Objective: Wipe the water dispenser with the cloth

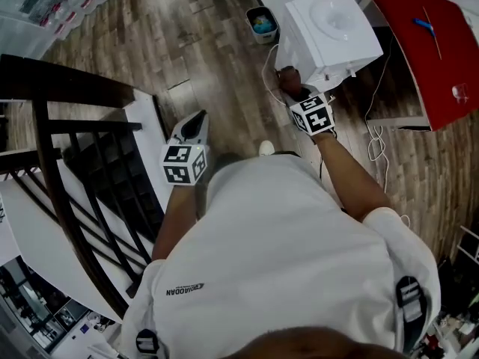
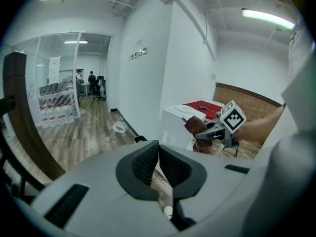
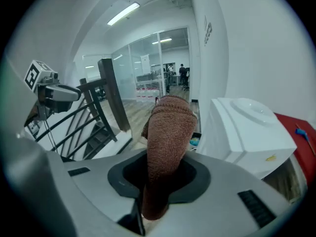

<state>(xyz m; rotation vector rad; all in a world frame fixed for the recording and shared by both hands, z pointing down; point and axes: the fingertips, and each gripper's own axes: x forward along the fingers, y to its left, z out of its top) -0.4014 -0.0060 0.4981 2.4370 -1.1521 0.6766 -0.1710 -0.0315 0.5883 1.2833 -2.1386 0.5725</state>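
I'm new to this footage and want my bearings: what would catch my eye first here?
The brown cloth stands out, clamped in the right tool close beside the white water dispenser. A bright red table sits right next to the dispenser, and the left tool hangs shut and empty by the dark stair railing.
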